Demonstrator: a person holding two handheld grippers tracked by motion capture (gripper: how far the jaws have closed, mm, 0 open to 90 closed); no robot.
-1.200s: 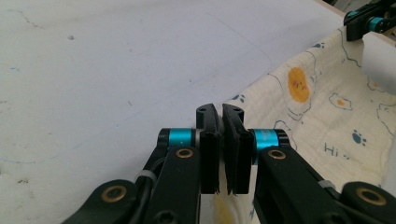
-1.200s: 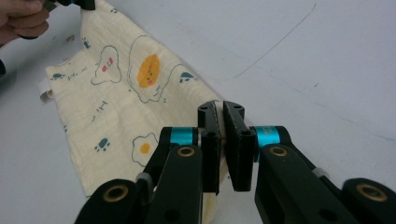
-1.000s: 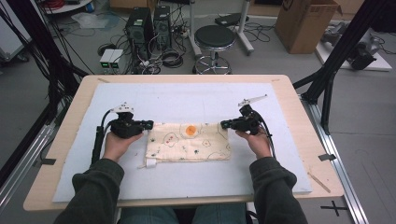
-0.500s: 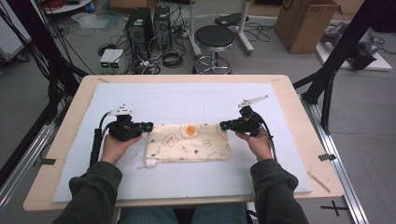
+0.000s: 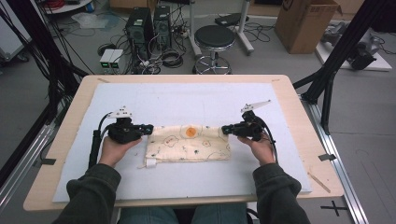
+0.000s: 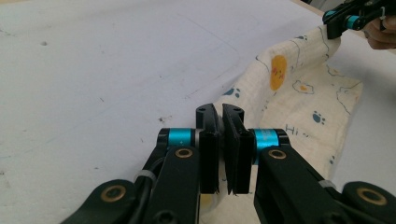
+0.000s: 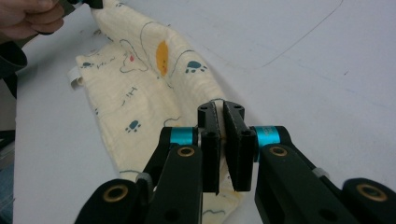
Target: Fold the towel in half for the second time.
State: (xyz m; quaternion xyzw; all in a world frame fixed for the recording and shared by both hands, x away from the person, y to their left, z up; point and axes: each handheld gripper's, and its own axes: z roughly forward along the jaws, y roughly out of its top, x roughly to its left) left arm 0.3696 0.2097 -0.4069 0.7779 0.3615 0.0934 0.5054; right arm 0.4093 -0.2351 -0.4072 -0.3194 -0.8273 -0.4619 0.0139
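Observation:
A cream cloth [image 5: 189, 142] printed with paw marks and an orange spot lies folded in the middle of the white mat [image 5: 187, 100]. At the cloth's far left corner my left gripper [image 5: 149, 128] is shut on the fabric. In the left gripper view the jaws [image 6: 220, 112] stand nearly together over the cloth's [image 6: 303, 93] edge. My right gripper [image 5: 225, 129] is shut on the far right corner. In the right gripper view its jaws [image 7: 220, 108] pinch the cloth's [image 7: 140, 88] edge. That far edge is raised slightly between the two grippers.
A white label [image 5: 150, 163] sticks out at the cloth's near left corner. The mat covers most of the wooden table [image 5: 303, 112]. A thin wooden stick [image 5: 319, 182] lies at the table's near right. A stool [image 5: 214, 37], computers and a cardboard box [image 5: 306, 23] stand on the floor beyond.

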